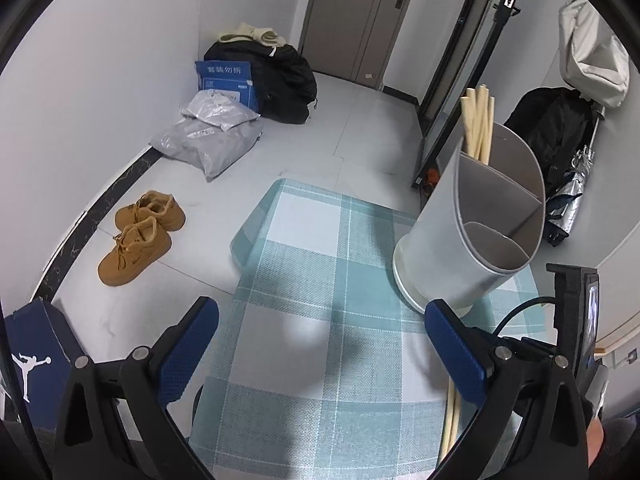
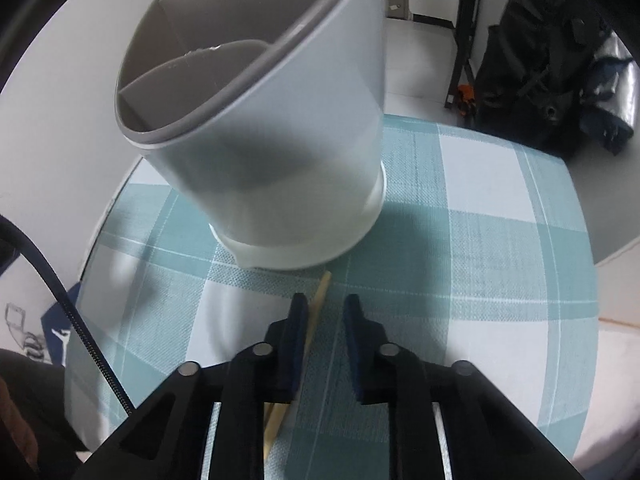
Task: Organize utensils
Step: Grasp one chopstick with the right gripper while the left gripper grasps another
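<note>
Item: your right gripper [image 2: 325,312], jaws narrowed but not yet pinching the chopstick [image 2: 318,296] lying just before the holder [image 2: 280,152]; left gripper [image 1: 320,344] released; next: clamp, lift, drop in.

Chopsticks [image 1: 478,120] stand in the holder's [image 1: 448,232] rear compartment.
</note>
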{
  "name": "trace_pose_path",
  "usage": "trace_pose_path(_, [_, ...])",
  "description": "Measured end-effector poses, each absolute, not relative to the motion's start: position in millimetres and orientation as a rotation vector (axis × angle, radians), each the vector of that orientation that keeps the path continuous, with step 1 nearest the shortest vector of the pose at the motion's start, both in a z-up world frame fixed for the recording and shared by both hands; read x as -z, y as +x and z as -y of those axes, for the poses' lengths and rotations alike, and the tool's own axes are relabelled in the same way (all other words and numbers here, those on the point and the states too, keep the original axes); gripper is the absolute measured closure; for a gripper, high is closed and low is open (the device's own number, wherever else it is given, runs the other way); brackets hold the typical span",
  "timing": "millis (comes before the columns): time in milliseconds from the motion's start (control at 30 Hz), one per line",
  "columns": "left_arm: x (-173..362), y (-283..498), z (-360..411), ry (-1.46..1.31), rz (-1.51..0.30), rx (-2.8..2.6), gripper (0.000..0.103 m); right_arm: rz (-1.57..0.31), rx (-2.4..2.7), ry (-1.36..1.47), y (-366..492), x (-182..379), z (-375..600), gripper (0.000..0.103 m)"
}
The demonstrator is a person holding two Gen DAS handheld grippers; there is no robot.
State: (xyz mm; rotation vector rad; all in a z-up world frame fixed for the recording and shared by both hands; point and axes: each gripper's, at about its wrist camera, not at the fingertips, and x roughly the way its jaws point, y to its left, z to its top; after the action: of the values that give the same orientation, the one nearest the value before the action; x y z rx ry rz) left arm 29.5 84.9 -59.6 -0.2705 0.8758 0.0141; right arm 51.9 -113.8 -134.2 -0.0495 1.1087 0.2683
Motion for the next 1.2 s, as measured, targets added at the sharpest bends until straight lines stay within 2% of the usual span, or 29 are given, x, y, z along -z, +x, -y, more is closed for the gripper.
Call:
trace_pose_path(300, [62, 30, -83, -0.276, -0.887, -0.012, 0.002, -1.121, -0.295, -0.139, 39, 131, 110, 0.097])
trace_pose_path(567, [62, 29, -75, -0.256, -0.89, -0.001, 0.002, -1.148, -0.322, -0.156, 19, 130, 116, 0.097])
trace_pose_path(833, [70, 29, -67, -0.215, -0.91, -0.031, 0.002, -1.082, -0.327, -0.162, 12, 129, 105, 0.097])
trace_pose_path(1000, [84, 27, -52, -0.165, -0.944, -0.002, 0.002, -1.073, -0.358, -0.005, 15, 130, 127, 0.099])
trace_pose_path(1200, [93, 27, -17, -0.116, -1.006, 0.106, 0.002, -1.034, -0.346, 0.311, 26, 117, 185, 0.099])
